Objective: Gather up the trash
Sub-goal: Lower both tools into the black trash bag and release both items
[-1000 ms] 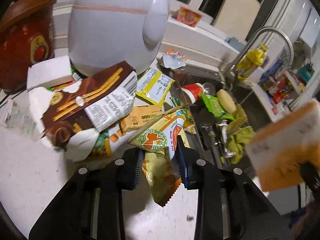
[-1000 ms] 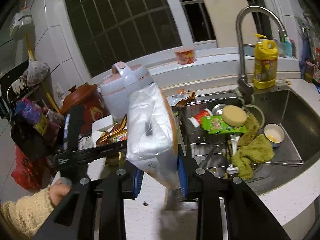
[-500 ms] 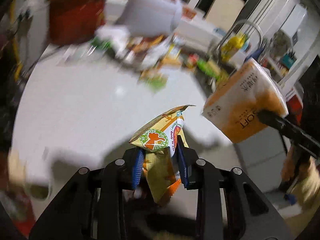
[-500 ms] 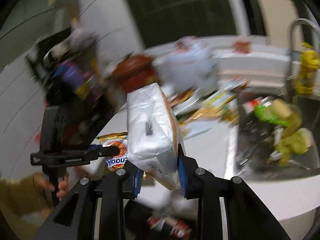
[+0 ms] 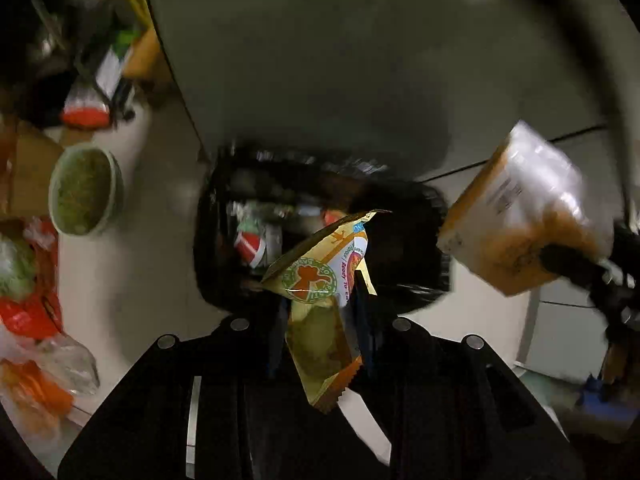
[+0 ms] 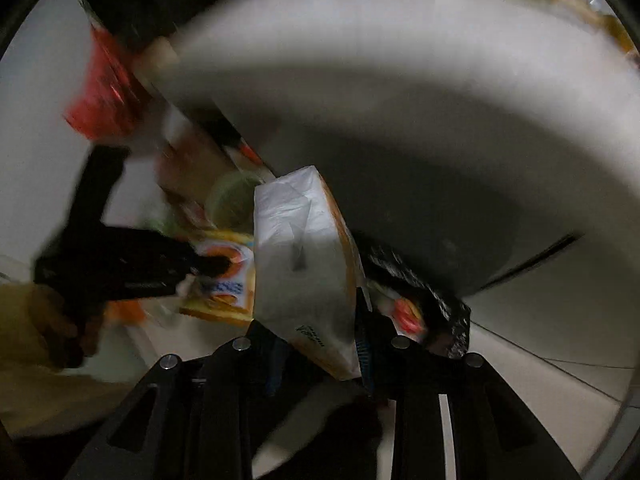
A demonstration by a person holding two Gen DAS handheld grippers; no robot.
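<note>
My left gripper (image 5: 318,312) is shut on a yellow snack wrapper (image 5: 320,280) and holds it above a bin lined with a black bag (image 5: 216,240) on the floor; trash lies inside. My right gripper (image 6: 318,344) is shut on a white and orange tissue pack (image 6: 304,248), also near the bin's black bag (image 6: 448,308). The tissue pack shows at the right of the left wrist view (image 5: 520,216). The left gripper with its wrapper (image 6: 224,276) shows at the left of the right wrist view.
A green bowl (image 5: 84,192) stands on the floor left of the bin, with red and clear bags (image 5: 28,312) beside it. The underside of the white counter (image 5: 340,60) curves overhead. Both views are blurred.
Both grippers have swung down from the counter to the floor, carrying the wrapper and the tissue pack. The bin has come into view below them.
</note>
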